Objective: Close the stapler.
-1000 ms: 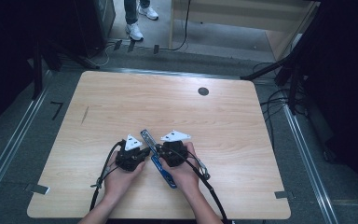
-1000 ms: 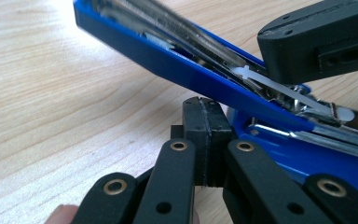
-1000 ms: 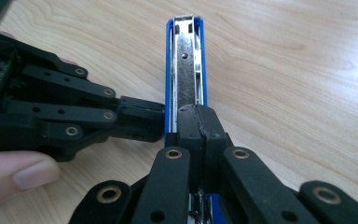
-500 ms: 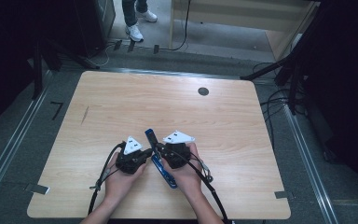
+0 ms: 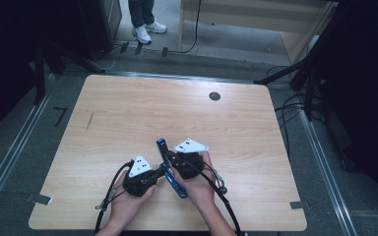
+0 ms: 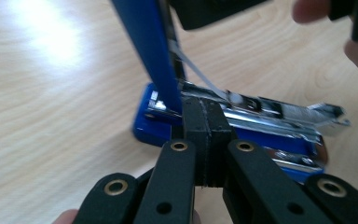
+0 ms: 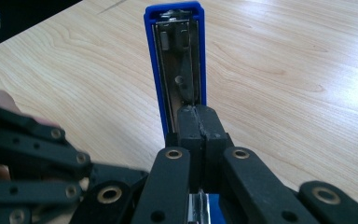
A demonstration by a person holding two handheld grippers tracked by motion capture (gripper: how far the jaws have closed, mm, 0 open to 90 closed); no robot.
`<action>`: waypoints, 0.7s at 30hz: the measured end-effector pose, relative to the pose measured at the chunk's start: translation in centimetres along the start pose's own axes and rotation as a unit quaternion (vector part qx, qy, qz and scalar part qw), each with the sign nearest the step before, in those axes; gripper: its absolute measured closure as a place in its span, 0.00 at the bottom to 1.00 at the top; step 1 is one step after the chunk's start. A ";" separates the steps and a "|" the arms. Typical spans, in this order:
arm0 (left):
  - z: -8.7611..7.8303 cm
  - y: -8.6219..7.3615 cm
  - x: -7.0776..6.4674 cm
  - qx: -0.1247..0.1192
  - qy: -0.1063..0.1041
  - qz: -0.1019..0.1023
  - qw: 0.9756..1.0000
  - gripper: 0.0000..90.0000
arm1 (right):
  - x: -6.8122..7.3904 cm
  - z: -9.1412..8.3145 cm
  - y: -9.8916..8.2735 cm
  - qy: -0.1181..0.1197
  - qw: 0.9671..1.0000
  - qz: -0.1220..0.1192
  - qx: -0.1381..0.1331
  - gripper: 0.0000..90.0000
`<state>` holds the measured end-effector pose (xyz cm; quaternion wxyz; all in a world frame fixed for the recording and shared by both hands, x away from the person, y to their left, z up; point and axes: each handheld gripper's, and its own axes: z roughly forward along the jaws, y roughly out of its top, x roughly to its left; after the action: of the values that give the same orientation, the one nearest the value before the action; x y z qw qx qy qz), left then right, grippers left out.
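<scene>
Blue stapler [image 5: 171, 169] lies opened out near the front edge of the wooden tabletop [image 5: 128, 118], about mid-width. Its lid [image 7: 175, 60] is swung up, showing the bare metal staple channel [image 6: 261, 109]; no staples can be made out in it. Left gripper [image 5: 160, 172] has its jaws together against the metal rail. Right gripper [image 5: 170, 160] has its jaws together at the lid's underside. Tabletop is pale wood-grain laminate.

Open stapler [image 5: 170, 167] btwn grippers.
</scene>
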<state>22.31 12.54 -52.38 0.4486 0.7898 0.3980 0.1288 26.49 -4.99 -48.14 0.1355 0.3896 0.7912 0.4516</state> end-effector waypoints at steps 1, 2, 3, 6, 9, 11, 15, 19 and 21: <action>0.1 -0.1 -0.1 0.002 -0.003 0.002 1.000 1.00 | 0.0 -0.1 0.0 0.001 1.000 -0.001 0.000 1.00; 0.3 -0.1 -0.3 0.004 -0.003 0.004 1.000 1.00 | 0.0 -0.2 0.0 0.000 1.000 -0.002 -0.001 1.00; 0.4 -0.2 -0.4 0.005 -0.006 0.007 1.000 1.00 | 0.0 -0.3 0.0 0.002 1.000 -0.002 -0.002 1.00; 0.9 -0.3 -0.8 0.006 -0.009 0.015 1.000 1.00 | -0.1 -0.5 -0.1 0.005 1.000 0.000 -0.005 1.00; 1.3 -0.4 -1.0 0.014 -0.008 0.022 1.000 1.00 | 0.0 -0.8 -0.1 0.004 1.000 0.000 -0.008 1.00; 1.3 -0.4 -1.2 0.007 -0.011 0.023 1.000 1.00 | 0.1 -1.0 -0.2 0.003 1.000 -0.001 -0.008 1.00; 1.5 -0.3 -1.2 0.012 -0.012 0.025 1.000 1.00 | -0.1 -1.4 -0.5 0.006 1.000 0.003 -0.010 1.00; 1.6 -0.2 -1.2 0.013 -0.011 0.021 1.000 1.00 | -0.2 -1.7 -0.7 0.007 1.000 0.004 -0.011 1.00; 1.6 -0.2 -1.2 0.016 -0.010 0.024 1.000 1.00 | -0.2 -1.9 -0.8 0.008 1.000 0.005 -0.011 1.00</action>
<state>22.34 10.71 -53.27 0.4372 0.8071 0.3766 0.1251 25.15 -6.55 -47.79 0.1311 0.3884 0.7851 0.4643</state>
